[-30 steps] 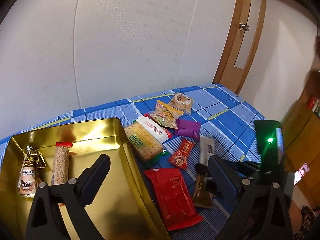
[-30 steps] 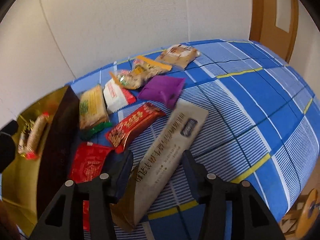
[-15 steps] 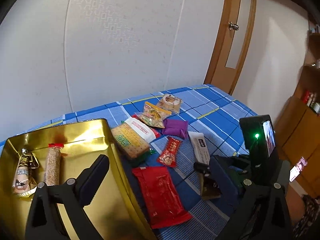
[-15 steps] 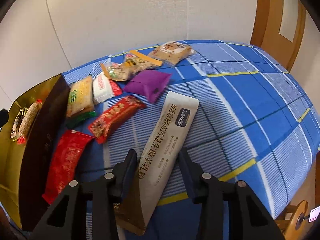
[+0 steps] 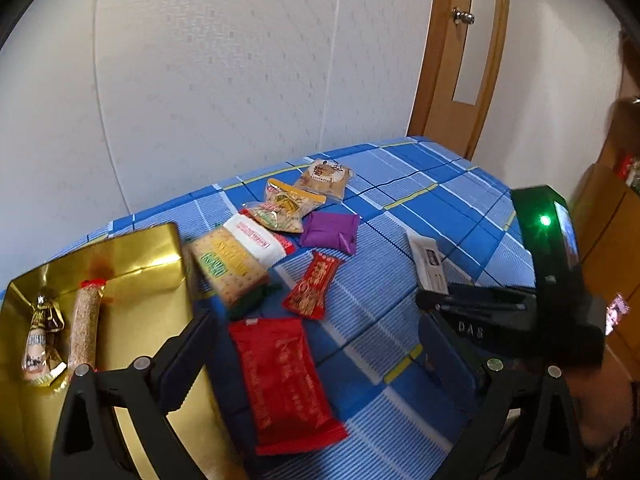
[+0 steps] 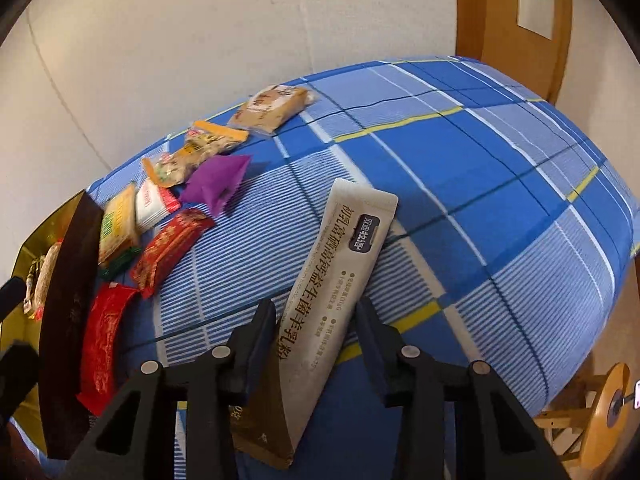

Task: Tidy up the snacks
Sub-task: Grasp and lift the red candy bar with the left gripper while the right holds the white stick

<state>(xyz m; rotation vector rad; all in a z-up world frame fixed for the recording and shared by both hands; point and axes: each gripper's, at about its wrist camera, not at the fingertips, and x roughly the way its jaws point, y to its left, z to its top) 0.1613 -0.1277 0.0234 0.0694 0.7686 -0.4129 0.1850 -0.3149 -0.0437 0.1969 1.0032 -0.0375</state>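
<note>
My right gripper point(image 6: 316, 320) is shut on a long white-and-brown stick packet point(image 6: 340, 280) and holds it off the blue checked cloth point(image 6: 480, 184); the packet also shows in the left wrist view point(image 5: 430, 264). My left gripper point(image 5: 316, 344) is open and empty, above a red packet point(image 5: 280, 384) beside the gold tin point(image 5: 136, 276). The tin holds a grain bar point(image 5: 86, 328) and a small wrapped snack point(image 5: 40, 340). Loose on the cloth lie a cracker pack point(image 5: 228, 268), a small red packet point(image 5: 314, 284), a purple packet point(image 5: 332, 232) and more.
A white-red packet point(image 5: 260, 240), a clear yellow-topped bag point(image 5: 286, 208) and a beige bag point(image 5: 326, 174) lie toward the wall. A wooden door point(image 5: 456, 60) stands behind the table's far corner. The table edge drops off at the right point(image 6: 592, 320).
My right gripper has lifted the stick packet off the cloth and tilted it upward. My left gripper has drifted right, from over the tin to over the red packet.
</note>
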